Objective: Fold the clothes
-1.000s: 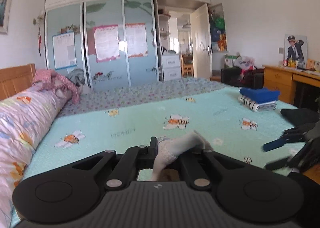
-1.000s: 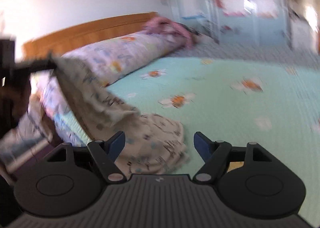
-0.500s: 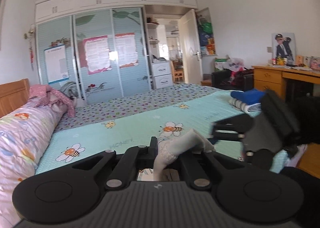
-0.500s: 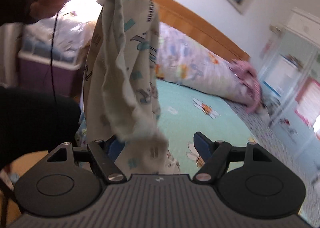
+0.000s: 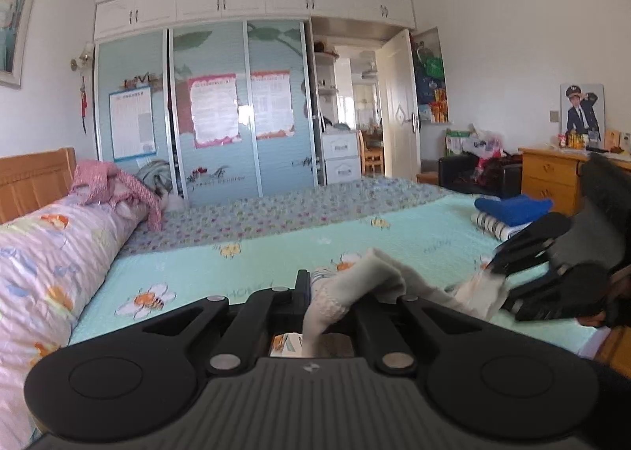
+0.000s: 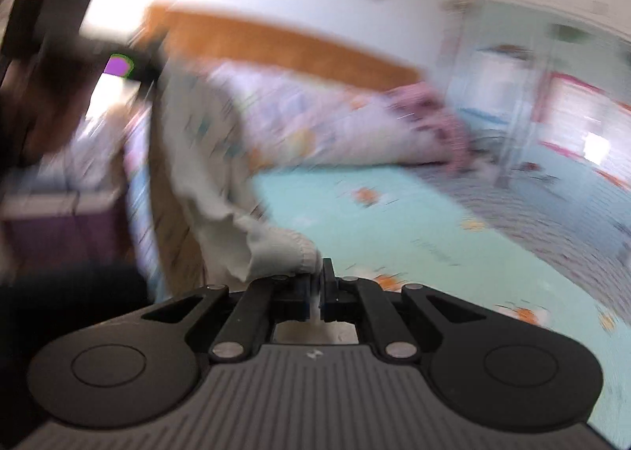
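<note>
Garment (image 5: 357, 284) of soft crumpled pale printed cloth, pinched by left tongs (image 5: 329, 292) and right tongs (image 6: 316, 290)

Wardrobe (image 5: 236, 111), pink bolster (image 5: 51, 249), desk (image 5: 552, 178)

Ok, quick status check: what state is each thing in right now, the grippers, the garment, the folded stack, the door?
Left gripper: shut on the pale garment.
Right gripper: shut on the same garment's edge.
Pale garment: unfolded, hanging between the two grippers above the bed.
Folded stack: blue piece on a striped one, lying on the bed.
Room door: open.
Wardrobe sliding doors: closed.
</note>
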### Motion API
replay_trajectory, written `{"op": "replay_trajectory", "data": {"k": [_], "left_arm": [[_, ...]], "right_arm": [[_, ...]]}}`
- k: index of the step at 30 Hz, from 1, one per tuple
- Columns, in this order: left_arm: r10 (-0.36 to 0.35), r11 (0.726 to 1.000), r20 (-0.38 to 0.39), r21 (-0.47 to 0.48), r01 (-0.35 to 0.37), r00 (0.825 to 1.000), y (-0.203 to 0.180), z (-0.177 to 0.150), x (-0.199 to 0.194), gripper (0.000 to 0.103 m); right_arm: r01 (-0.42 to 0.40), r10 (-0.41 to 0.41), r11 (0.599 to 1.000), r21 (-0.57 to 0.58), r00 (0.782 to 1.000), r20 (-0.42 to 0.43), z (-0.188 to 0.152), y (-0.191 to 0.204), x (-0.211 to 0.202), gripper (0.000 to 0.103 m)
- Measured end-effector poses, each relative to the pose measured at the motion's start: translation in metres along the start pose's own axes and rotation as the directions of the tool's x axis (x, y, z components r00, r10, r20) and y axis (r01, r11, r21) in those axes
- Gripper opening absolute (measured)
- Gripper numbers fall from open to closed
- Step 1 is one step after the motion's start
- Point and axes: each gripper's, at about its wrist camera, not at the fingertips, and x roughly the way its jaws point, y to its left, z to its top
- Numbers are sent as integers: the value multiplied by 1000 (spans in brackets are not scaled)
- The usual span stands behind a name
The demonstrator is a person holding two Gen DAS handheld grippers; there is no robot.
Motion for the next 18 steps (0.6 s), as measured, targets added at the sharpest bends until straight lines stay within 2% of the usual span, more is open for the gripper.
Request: {"op": "replay_trajectory", "data": {"k": [2,4,7,9,13,16,18], "left_arm": [[5,1000,27,16,-6,1000,-7,13,5,1],[2,999,56,41,-5,998,-14,28,8,1],[-1,996,110,92,-9,994,-22,55,10,1],[-5,992,148,123,-14,989,-25,76,7,1],[-28,984,214,177,-10,976,-29,118,-2,4],[-42,982,240,189,-5,970,-30,141,-3,4],[-42,981,234,193,-4,971,-30,147,3,5]], "right_arm": [[91,-96,994,65,993,71,8,-10,-24,5],[172,-186,979,109,974,130,23,-16,-46,5],[267,-299,948,174,932,202,47,-24,-79,5],[315,-364,924,217,897,252,65,-30,-99,5],[363,-440,892,269,834,333,104,-38,-134,5],[370,-463,881,296,805,371,119,-46,-151,5],[384,-483,870,310,788,382,125,-52,-153,5]]}}
